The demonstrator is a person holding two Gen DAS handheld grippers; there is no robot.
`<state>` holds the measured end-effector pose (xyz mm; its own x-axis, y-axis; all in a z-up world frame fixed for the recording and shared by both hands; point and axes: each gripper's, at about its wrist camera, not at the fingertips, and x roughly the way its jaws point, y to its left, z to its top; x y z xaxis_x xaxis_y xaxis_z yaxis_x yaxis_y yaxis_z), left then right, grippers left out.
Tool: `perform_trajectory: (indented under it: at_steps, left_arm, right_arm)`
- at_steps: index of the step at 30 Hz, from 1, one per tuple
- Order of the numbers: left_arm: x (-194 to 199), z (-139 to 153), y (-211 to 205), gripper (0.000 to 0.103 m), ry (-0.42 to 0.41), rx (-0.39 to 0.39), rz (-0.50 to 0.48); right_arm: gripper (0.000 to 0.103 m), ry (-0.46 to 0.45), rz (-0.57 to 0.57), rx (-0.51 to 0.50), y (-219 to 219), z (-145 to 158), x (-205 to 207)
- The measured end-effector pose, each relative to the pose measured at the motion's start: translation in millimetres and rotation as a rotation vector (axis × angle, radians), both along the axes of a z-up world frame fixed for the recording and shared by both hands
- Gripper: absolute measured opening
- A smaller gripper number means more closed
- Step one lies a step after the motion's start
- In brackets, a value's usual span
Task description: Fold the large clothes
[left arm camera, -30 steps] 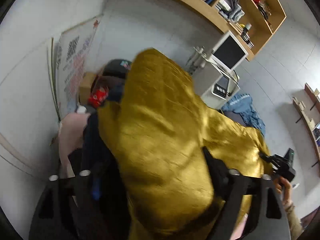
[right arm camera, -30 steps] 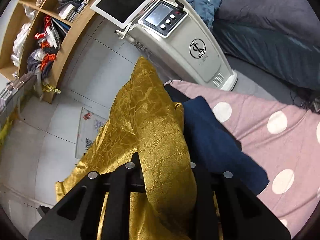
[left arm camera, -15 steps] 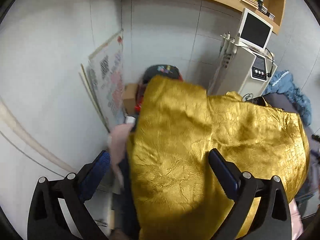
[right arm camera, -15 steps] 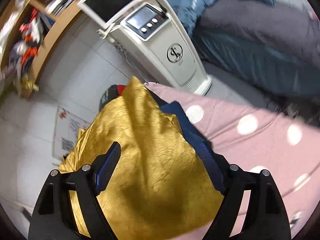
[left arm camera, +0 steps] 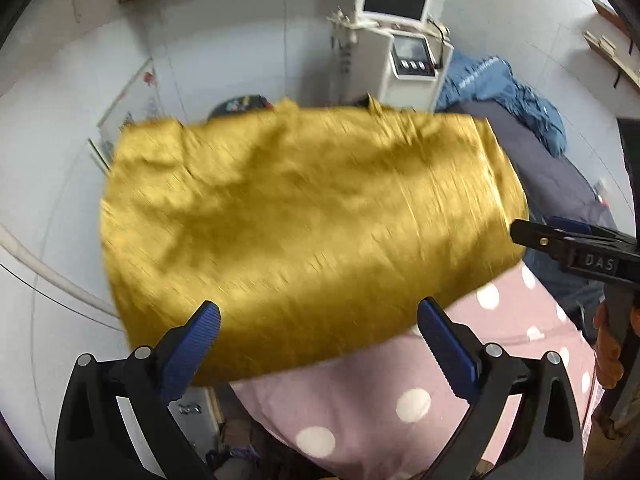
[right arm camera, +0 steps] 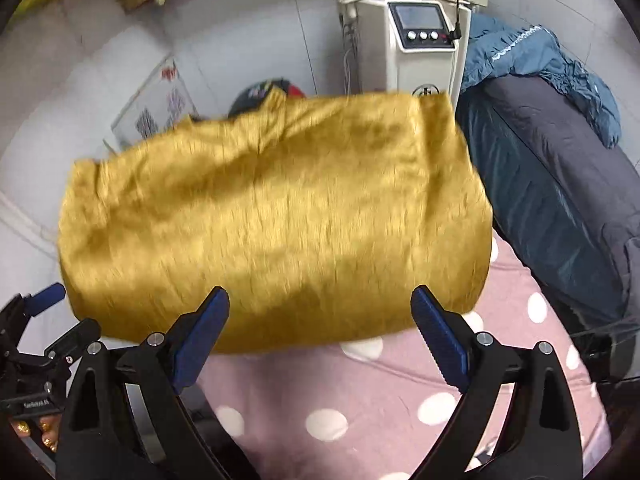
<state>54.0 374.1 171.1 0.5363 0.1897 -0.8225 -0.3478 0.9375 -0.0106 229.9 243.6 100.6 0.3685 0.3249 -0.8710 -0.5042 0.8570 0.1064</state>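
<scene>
The gold garment is lying folded across the far end of the pink dotted sheet, blurry in both views. The left gripper is showing spread fingers with nothing between them. The right gripper has just been opening its fingers, which are spread and empty too. A white machine is standing behind.

Mustard-gold garment; pink white-dotted sheet; blue finger pads
</scene>
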Motion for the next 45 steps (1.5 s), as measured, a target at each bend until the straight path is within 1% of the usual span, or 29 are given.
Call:
perform_trajectory:
  at_steps: [1, 2, 3, 4, 6, 7, 8, 11, 14, 16, 18, 21, 23, 24, 26, 28, 30, 33, 34, 35, 37, 39, 40, 42, 45]
  left_arm:
    - [0, -14, -2, 0.097, -0.012, -0.007, -0.005]
    - [1, -30, -1, 0.097, -0.004, 0.011, 0.008]
    - [5, -45, 2, 0.097, 0.047, 0.046, 0.046]
    - [8, -53, 7, 0.096, 0.079, 0.059, 0.072]
    - [5, -52, 17, 0.097, 0.062, 0.009, 0.097]
    - [3, -48, 23, 0.097, 0.047, -0.026, 0.11]
    - [3, -45, 26, 0.097, 0.054, -0.039, 0.113]
    - [8, -45, 24, 0.097, 0.101, -0.006, 0.097]
    - [12, -45, 18, 0.097, 0.099, 0.021, 0.099]
    - [15, -46, 19, 0.097, 0.094, 0.029, 0.109]
    - [14, -49, 22, 0.097, 0.094, 0.029, 0.11]
    - [26, -57, 29, 0.097, 0.08, 0.053, 0.113]
    - [35, -66, 36, 0.097, 0.091, 0.066, 0.122]
    - [42, -71, 42, 0.097, 0.097, 0.055, 0.131]
    - [52, -76, 56, 0.098, 0.081, 0.019, 0.146]
    - [66, -78, 72, 0.098, 0.062, 0.001, 0.151]
    - [83, -75, 89, 0.098, 0.044, -0.002, 0.161]
    - [108, -69, 114, 0.098, 0.015, -0.001, 0.177]
    - [115, -70, 121, 0.098, 0.01, 0.001, 0.18]
    - [124, -72, 127, 0.098, 0.01, 0.01, 0.175]
    - [141, -82, 134, 0.098, 0.036, 0.034, 0.167]
    - [150, -90, 135, 0.098, 0.066, 0.03, 0.178]
    - [148, -89, 134, 0.098, 0.074, 0.043, 0.175]
    - [148, -86, 122, 0.098, 0.092, 0.092, 0.158]
    - [146, -71, 111, 0.098, 0.085, 0.108, 0.149]
  right_arm:
    - [0.091, 0.02, -0.006, -0.015, -1, -11, -5]
    - [0.091, 0.047, -0.011, -0.018, -3, -22, -7]
    - [0.091, 0.076, -0.022, -0.016, -6, -35, -8]
    - [0.091, 0.102, -0.048, 0.005, -13, -47, -8]
    - [0.091, 0.099, -0.069, 0.046, -21, -52, -8]
    - [0.091, 0.091, -0.067, 0.04, -22, -51, -8]
    - [0.091, 0.089, -0.063, 0.022, -21, -50, -6]
    - [0.091, 0.104, -0.033, -0.047, -10, -53, -4]
    - [0.091, 0.102, -0.01, -0.082, -2, -59, -9]
    - [0.091, 0.103, -0.003, -0.085, 1, -62, -14]
    - [0.091, 0.099, 0.01, -0.066, 4, -64, -17]
    - [0.091, 0.07, 0.015, -0.067, 12, -73, -13]
    - [0.091, 0.074, 0.016, -0.05, 19, -86, -2]
    - [0.091, 0.083, 0.015, -0.043, 23, -94, 8]
    - [0.091, 0.101, 0.007, -0.016, 32, -104, 26]
    - [0.092, 0.124, 0.001, -0.017, 45, -113, 44]
    - [0.093, 0.107, -0.003, -0.008, 62, -113, 63]
    - [0.095, 0.058, 0.015, -0.037, 91, -112, 86]
    - [0.096, 0.056, 0.02, -0.053, 101, -113, 95]
    - [0.097, 0.071, 0.022, -0.072, 108, -117, 102]
    - [0.097, 0.151, 0.02, -0.108, 121, -131, 122]
    - [0.097, 0.222, 0.012, -0.125, 123, -143, 132]
    - [0.097, 0.246, 0.006, -0.125, 121, -147, 135]
    - [0.097, 0.276, 0.004, -0.114, 115, -150, 135]
    - [0.097, 0.283, -0.016, -0.047, 99, -135, 134]
